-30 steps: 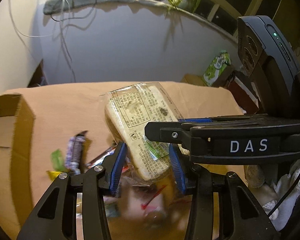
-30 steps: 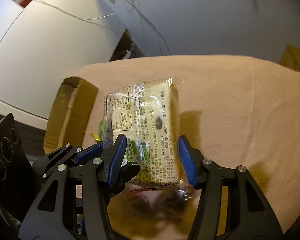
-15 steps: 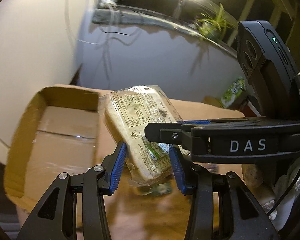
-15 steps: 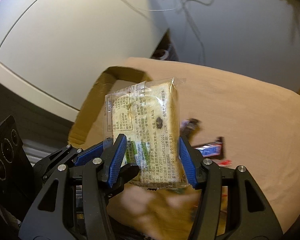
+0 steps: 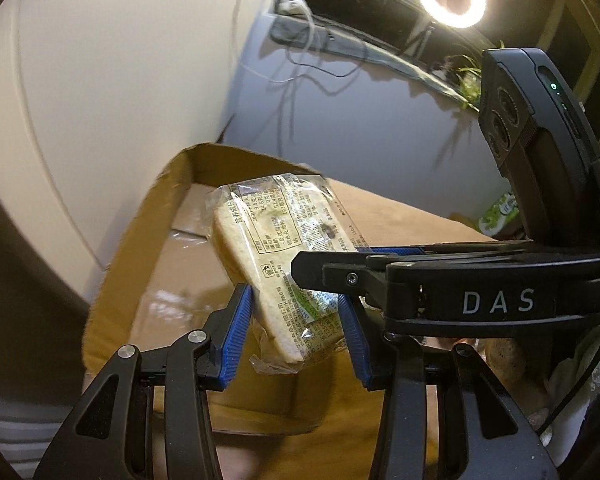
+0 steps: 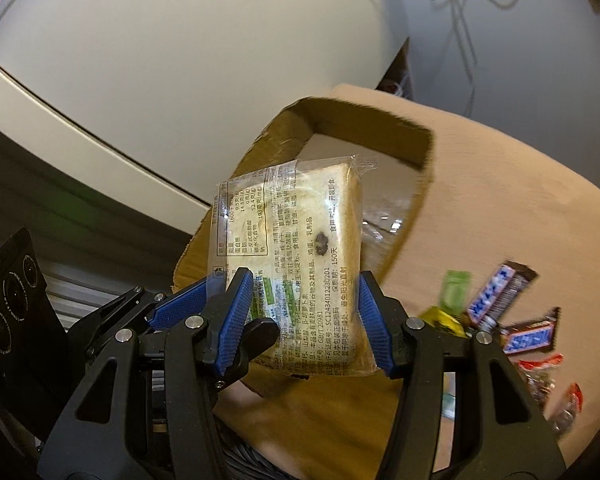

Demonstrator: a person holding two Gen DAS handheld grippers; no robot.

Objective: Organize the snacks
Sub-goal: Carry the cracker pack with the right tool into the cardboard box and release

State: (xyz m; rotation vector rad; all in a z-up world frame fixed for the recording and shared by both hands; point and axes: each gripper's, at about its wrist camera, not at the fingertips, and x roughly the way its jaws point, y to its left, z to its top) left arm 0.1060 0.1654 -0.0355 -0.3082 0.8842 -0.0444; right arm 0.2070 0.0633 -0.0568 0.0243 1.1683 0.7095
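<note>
Both grippers clamp one wrapped bread slice (image 5: 278,264) from opposite sides, holding it in the air above the open cardboard box (image 5: 148,248). The left gripper (image 5: 296,334) has its blue pads pressed against the packet's lower end — the slice tilts up and away toward the box's far wall. The right gripper (image 6: 306,320) grips the same packet (image 6: 292,264) near its bottom edge, printed label facing the camera. The box (image 6: 380,136) sits on a tan cloth-covered table (image 6: 520,208). Snickers bars (image 6: 500,294) and small candy wrappers (image 6: 454,290) lie scattered on the cloth right of the box — blurred, well apart from the packet.
</note>
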